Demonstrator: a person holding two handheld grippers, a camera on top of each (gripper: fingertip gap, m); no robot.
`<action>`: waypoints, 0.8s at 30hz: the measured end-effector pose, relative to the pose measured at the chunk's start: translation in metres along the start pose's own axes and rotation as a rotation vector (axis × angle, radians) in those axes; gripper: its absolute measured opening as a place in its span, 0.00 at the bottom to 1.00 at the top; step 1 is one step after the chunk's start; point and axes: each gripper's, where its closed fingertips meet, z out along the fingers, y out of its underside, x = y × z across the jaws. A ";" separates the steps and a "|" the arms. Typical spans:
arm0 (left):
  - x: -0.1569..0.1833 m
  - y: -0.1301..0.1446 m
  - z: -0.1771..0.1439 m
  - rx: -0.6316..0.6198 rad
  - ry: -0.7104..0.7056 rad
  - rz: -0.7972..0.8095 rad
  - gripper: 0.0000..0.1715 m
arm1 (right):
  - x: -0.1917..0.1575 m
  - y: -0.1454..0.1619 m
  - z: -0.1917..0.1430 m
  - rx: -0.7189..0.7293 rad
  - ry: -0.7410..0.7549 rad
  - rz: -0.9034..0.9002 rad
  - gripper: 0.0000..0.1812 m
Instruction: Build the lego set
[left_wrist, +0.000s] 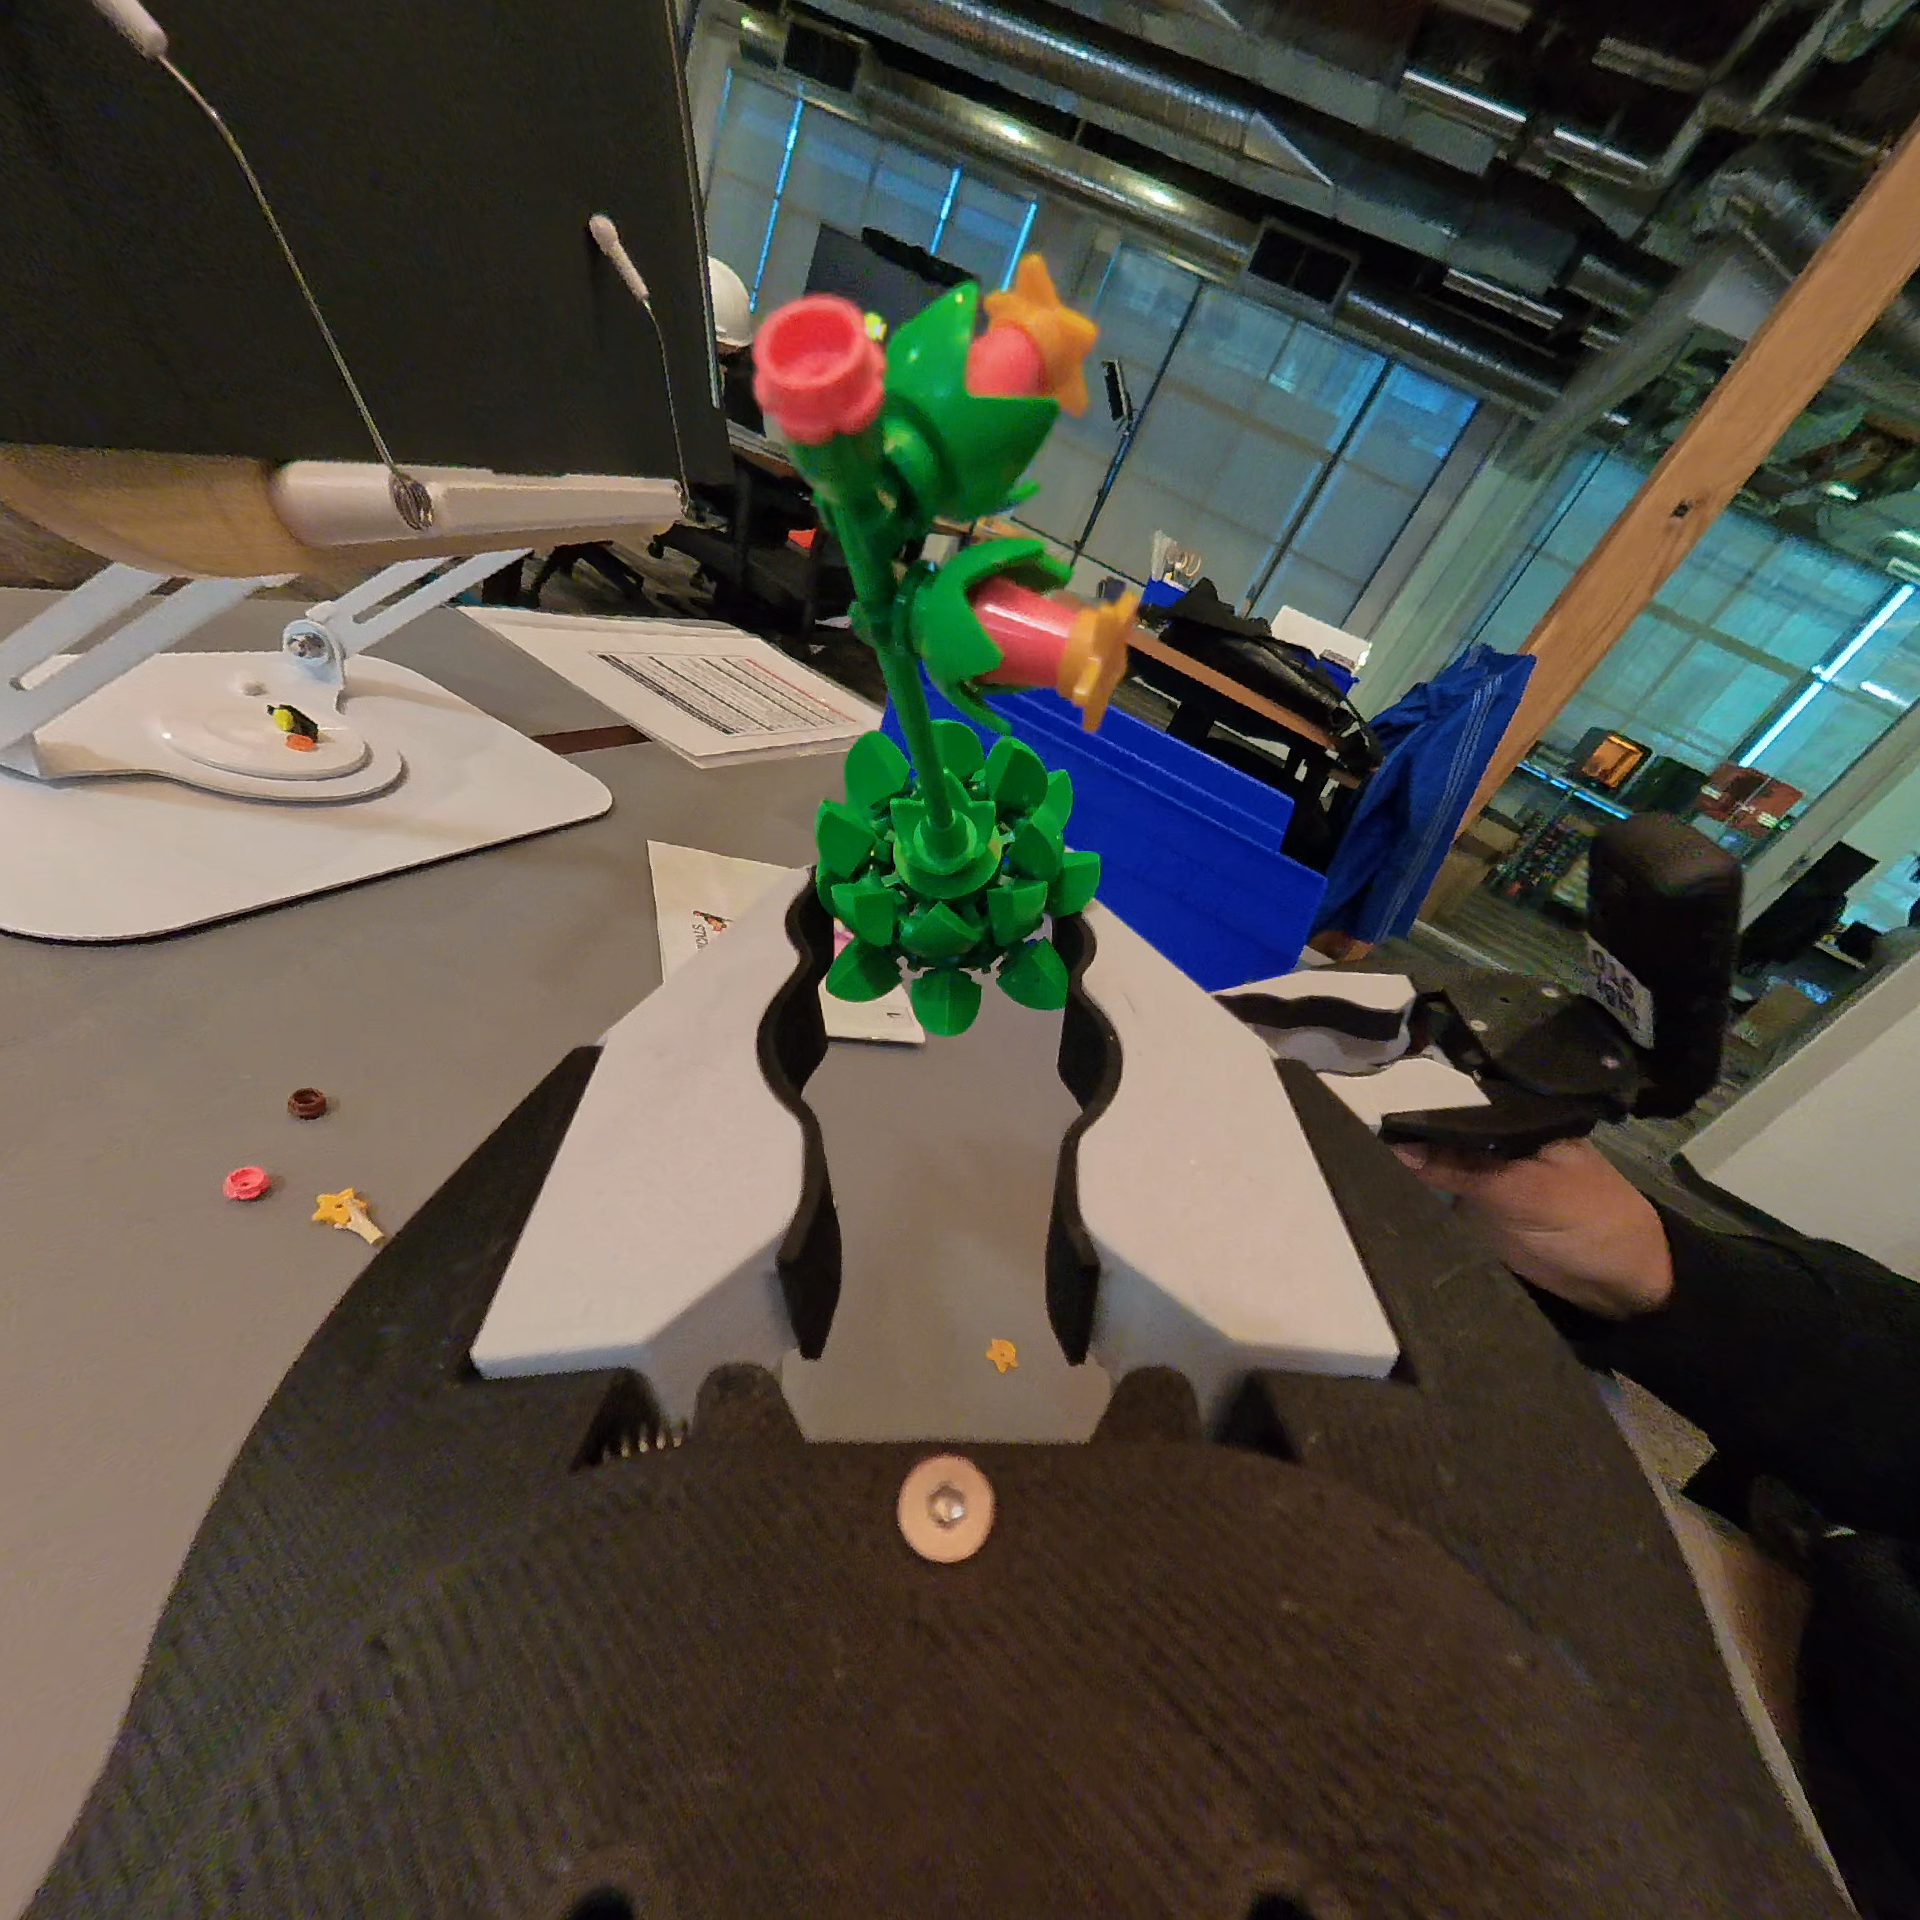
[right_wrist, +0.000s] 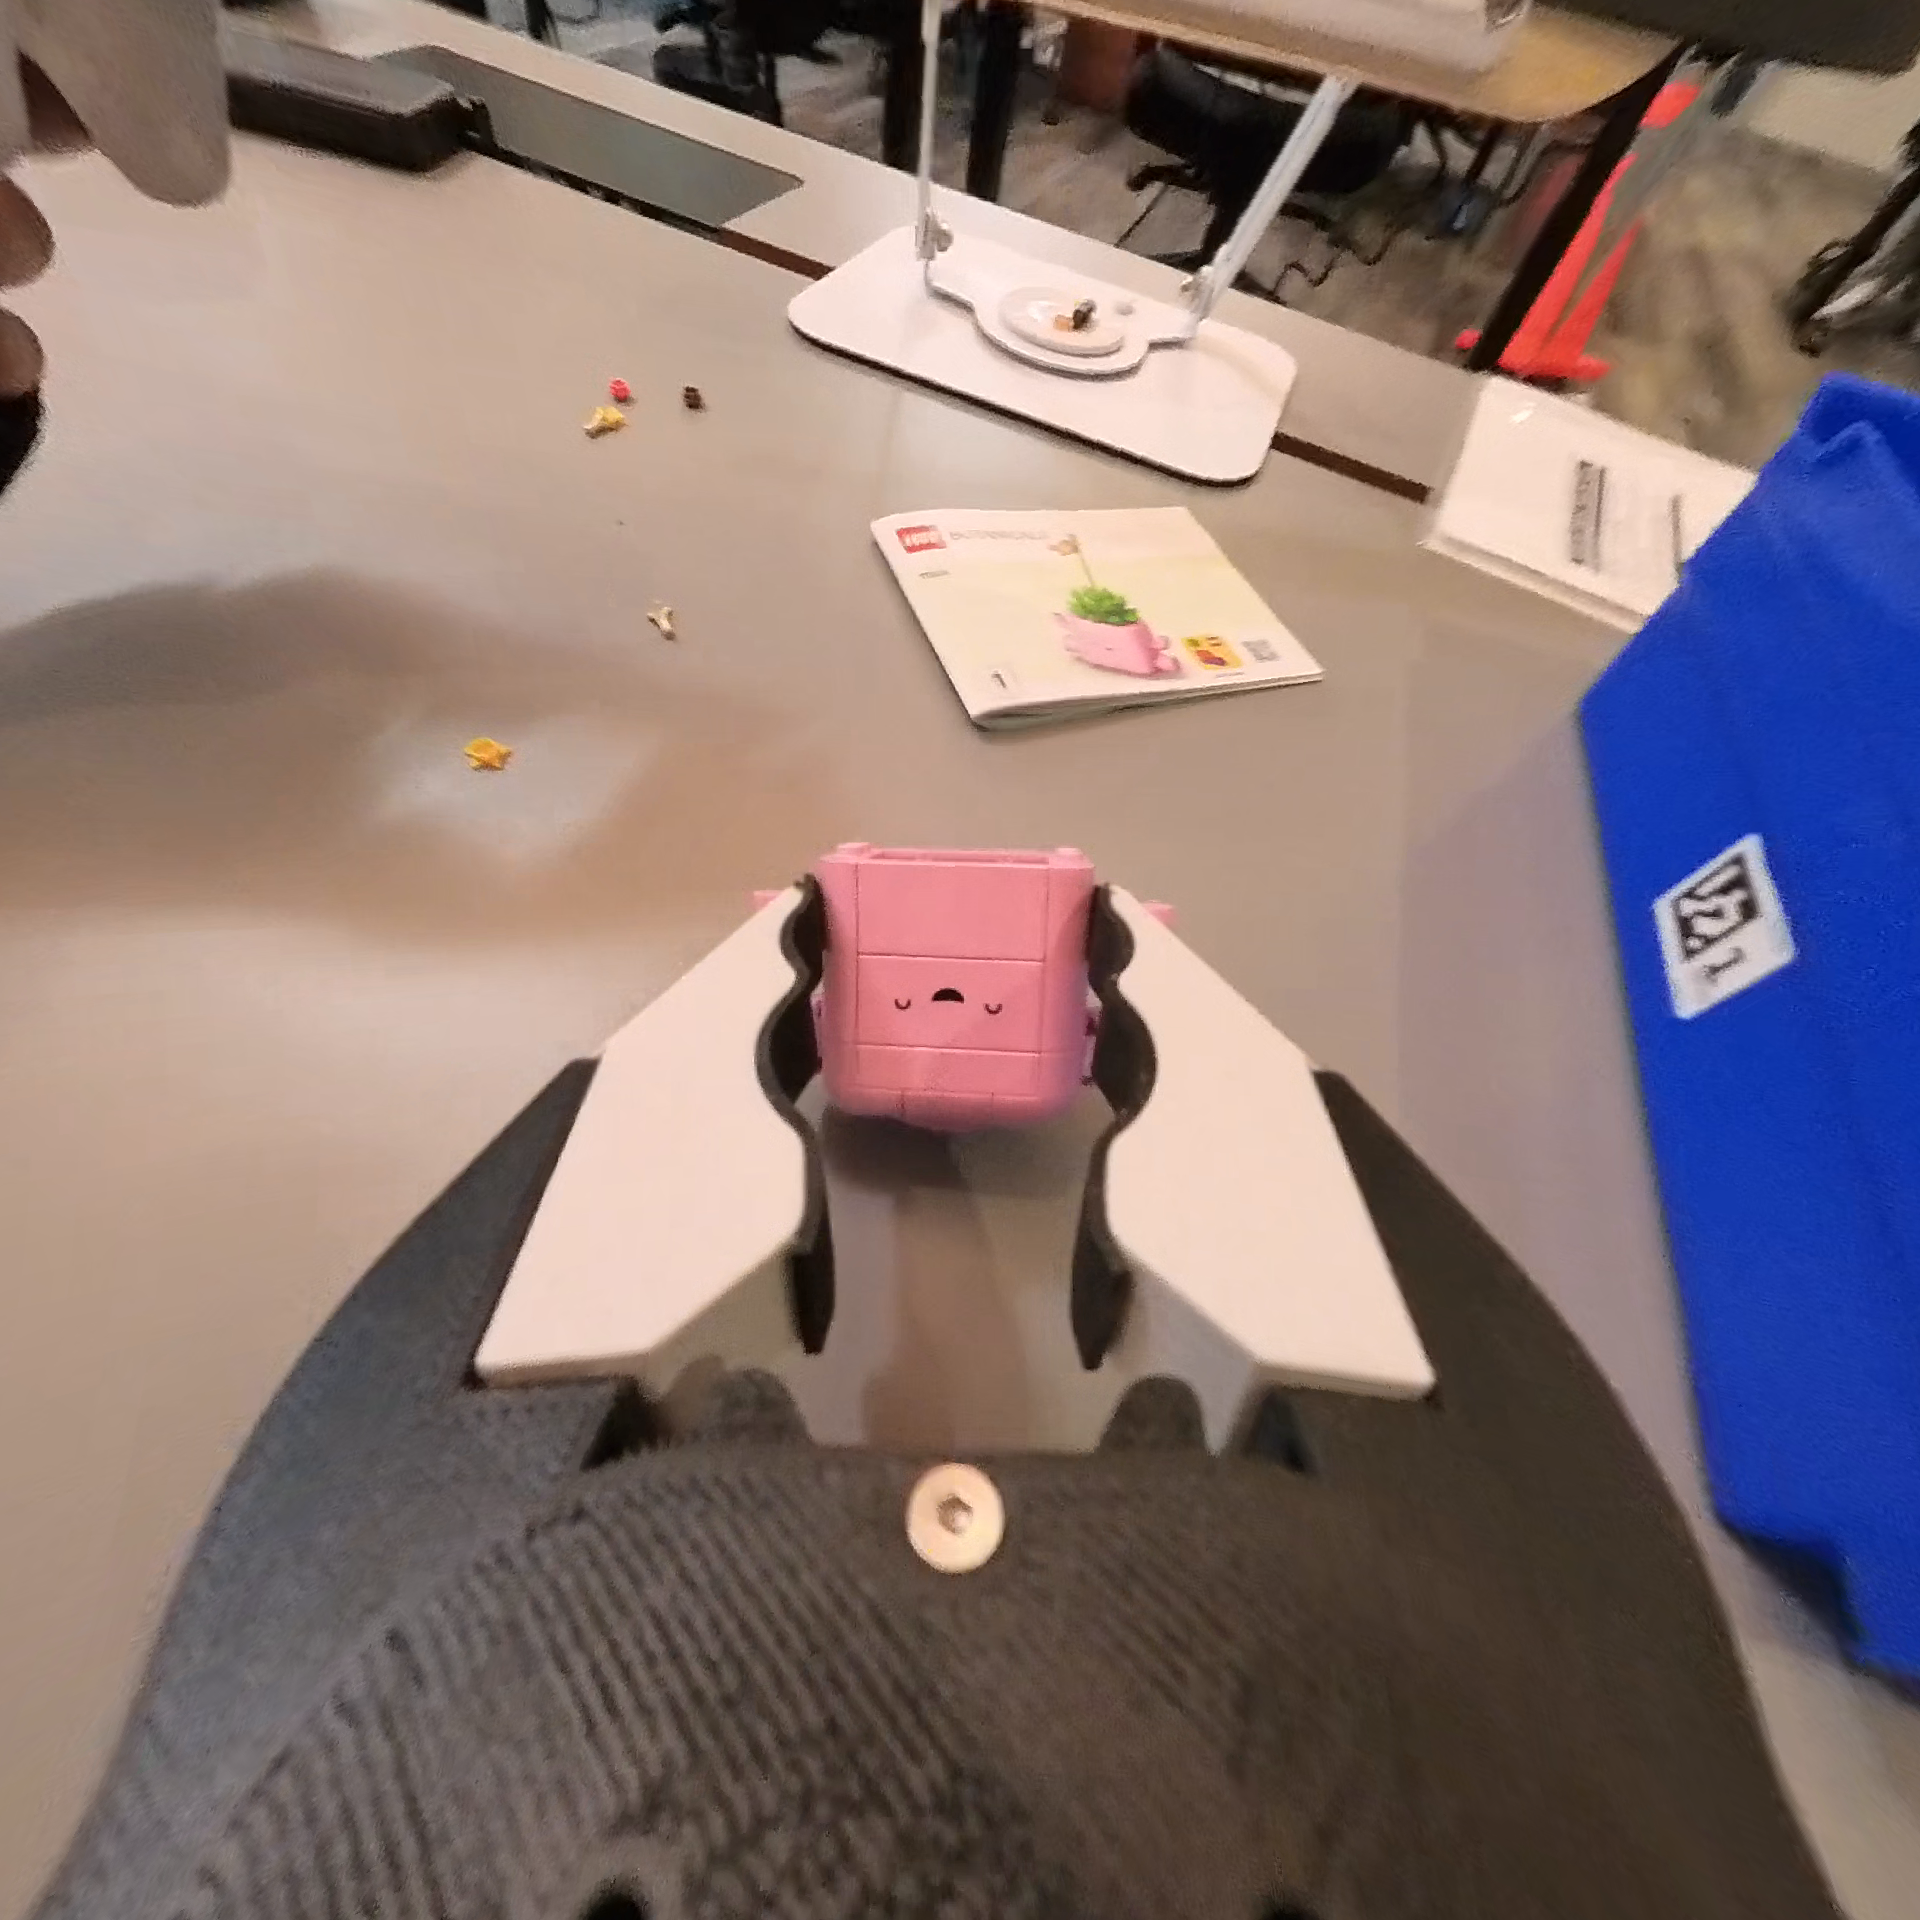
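Plant (left_wrist: 940, 883): green leaf cluster, one stem, three pink blooms; gripped at the cluster by the left gripper (left_wrist: 940, 935), fingers narrowed on it, held above the worktop (left_wrist: 312, 1018).

Pot (right_wrist: 951, 987): pink block with a printed face, open top; clamped between the fingers of the right gripper (right_wrist: 951, 997), apparently just above the worktop.

Booklet (right_wrist: 1091, 613): beyond the pot, flat on the worktop.

Loose bits (right_wrist: 623, 405): far left of the booklet, small, scattered.

Bin (right_wrist: 1766, 935): blue, right of the pot.

Step, judged: joining plant to pot. Next move calls for the cluster lined up over the pot's opening, then pressed down squarely.
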 end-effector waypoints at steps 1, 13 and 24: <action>0.000 0.000 0.000 0.003 0.001 -0.004 0.23 | 0.000 0.003 -0.003 -0.012 0.018 -0.030 0.28; 0.024 0.043 0.020 -0.230 0.160 -0.121 0.23 | -0.008 0.013 -0.026 -0.004 -0.005 -0.083 0.28; 0.091 0.124 0.064 -0.524 0.342 -0.003 0.23 | -0.006 0.005 -0.032 0.060 -0.067 -0.006 0.28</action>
